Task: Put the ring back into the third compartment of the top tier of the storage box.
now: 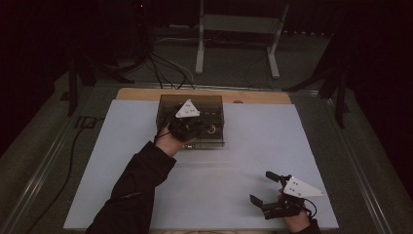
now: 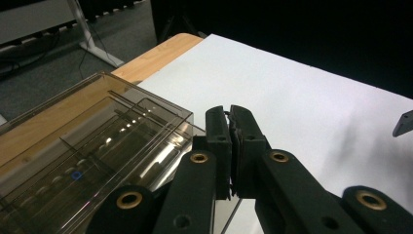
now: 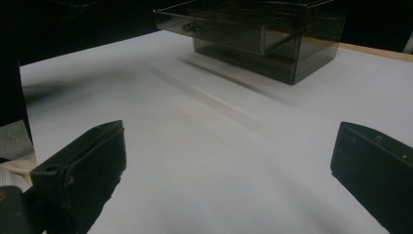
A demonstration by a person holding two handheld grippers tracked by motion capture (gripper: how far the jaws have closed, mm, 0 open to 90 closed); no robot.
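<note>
No readable writing is being shown on the smoky plastic drawer box point(image 1: 191, 119), which is being kept at the table's point(image 1: 243, 161) far edge. The left gripper point(image 2: 229, 127) is being held closed and empty beside it; the right gripper point(image 1: 264, 187) is being held wide open.

- Smoky brown see-through plastic drawer box point(image 1: 214, 105)
- Plain white sheet point(image 1: 219, 180) covering the light wooden table point(image 1: 141, 93)
- Black left gripper point(image 2: 229, 134), brass-coloured rivets
- Black right gripper point(image 1: 260, 187), white three-cornered plate
- Black sleeve point(image 1: 131, 195)
</note>
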